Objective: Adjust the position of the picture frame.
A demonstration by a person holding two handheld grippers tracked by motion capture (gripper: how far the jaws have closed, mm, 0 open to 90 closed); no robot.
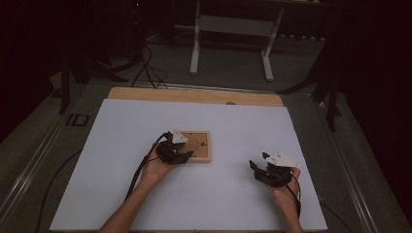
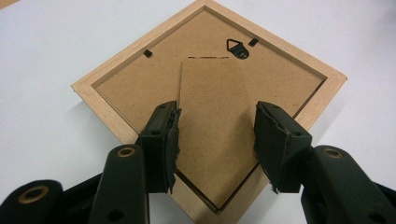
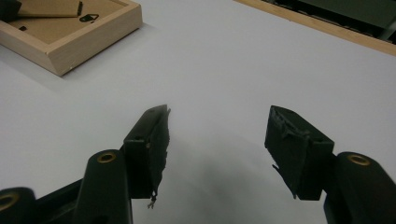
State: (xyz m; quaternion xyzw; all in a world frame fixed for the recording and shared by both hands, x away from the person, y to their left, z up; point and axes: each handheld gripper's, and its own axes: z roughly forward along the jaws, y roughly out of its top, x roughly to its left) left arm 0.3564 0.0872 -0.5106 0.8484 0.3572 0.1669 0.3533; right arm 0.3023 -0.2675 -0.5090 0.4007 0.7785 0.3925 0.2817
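Frame (image 1: 197, 146) face-down at table (image 1: 121, 145) centre, directly under left gripper (image 2: 217, 140). Jaws open, straddling stand flap (image 2: 212, 112), pads clear of its edges; flap's long axis running straight ahead. Right gripper (image 3: 217, 144) open, well apart.

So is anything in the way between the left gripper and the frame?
No. The left gripper hangs right over the frame, its open jaws either side of the cardboard stand, with nothing between them.

You have a white table sheet (image 1: 121, 160) over a wooden board edge (image 1: 194, 95). Beyond it stands a white stand frame (image 1: 231, 36), with black cables (image 1: 148, 68) on the floor.
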